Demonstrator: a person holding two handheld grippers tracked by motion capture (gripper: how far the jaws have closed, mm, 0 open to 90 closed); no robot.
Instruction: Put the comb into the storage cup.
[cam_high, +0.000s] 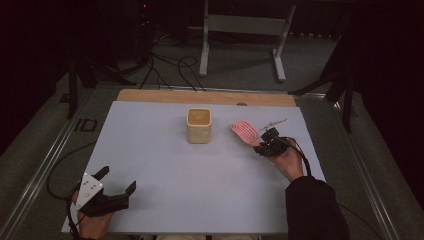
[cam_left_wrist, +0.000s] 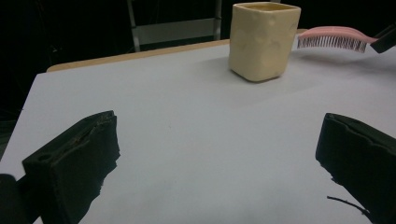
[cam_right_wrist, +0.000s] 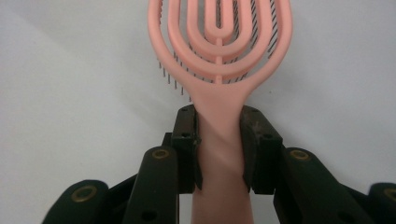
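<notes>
Hairbrush is what my right gripper holds: in the right gripper view the two black jaws pinch its pink handle from both sides, just under the place where the handle opens into the looped head. The bottom of the handle is cut off by the lower edge of that view, and the tip of the head by the upper edge, so I cannot see the whole length. Dark bristles show behind the loops, pointing away from the camera toward the white worktop.

In the high view the right gripper is at the right side of the worktop, and the hairbrush sticks out from it toward the cream cup, near it but not touching. Whether the bristles touch the surface I cannot tell there; in the left gripper view the hairbrush seems to hang a little above the worktop, just beside the cup, with its handle end cut off at the right border.

My left gripper rests at the near left corner, jaws spread wide with nothing between them. A small light object lies beyond the right gripper, too small for me to identify.
</notes>
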